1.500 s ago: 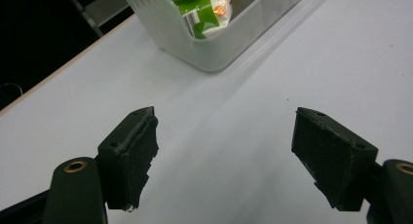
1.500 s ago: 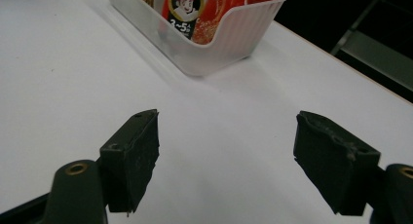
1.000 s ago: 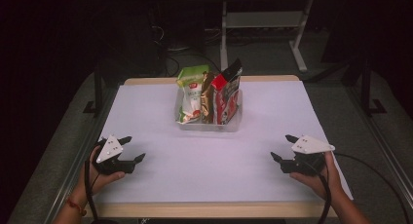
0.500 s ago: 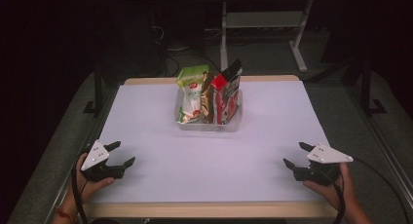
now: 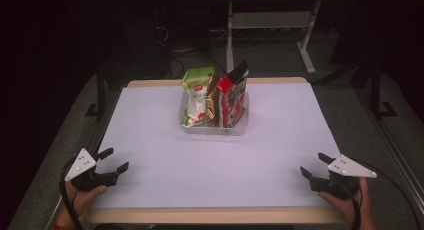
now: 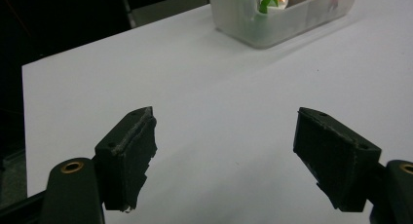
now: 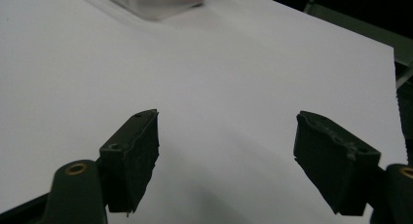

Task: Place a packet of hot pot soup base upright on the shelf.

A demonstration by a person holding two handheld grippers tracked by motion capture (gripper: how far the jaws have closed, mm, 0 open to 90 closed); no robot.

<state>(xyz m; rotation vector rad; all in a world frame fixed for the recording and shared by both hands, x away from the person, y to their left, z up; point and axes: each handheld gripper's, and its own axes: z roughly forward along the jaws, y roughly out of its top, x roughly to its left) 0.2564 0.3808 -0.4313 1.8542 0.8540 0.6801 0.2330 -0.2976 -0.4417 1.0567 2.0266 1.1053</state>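
A clear plastic bin (image 5: 215, 126) is seen standing on the white table top (image 5: 280, 140), toward its far edge and about midway across. Three snack packets are held upright in the bin: a green and white pouch (image 5: 196, 97) on its left side, a gold-brown packet (image 5: 214, 102) in the middle, and a red and black packet (image 5: 234, 97) on its right side. The left gripper (image 5: 114, 160) is held well apart from the bin, near and to the left of it, at the table's near left corner; its jaws are spread wide with nothing between them, as is confirmed in the left gripper view, where the bin (image 6: 282, 19) is seen far ahead. The right gripper (image 5: 314, 165) is held well apart from the bin on the near right side, by the table's near right corner; its jaws are likewise spread wide and empty. Each gripper is grasped by a hand at the near edge.
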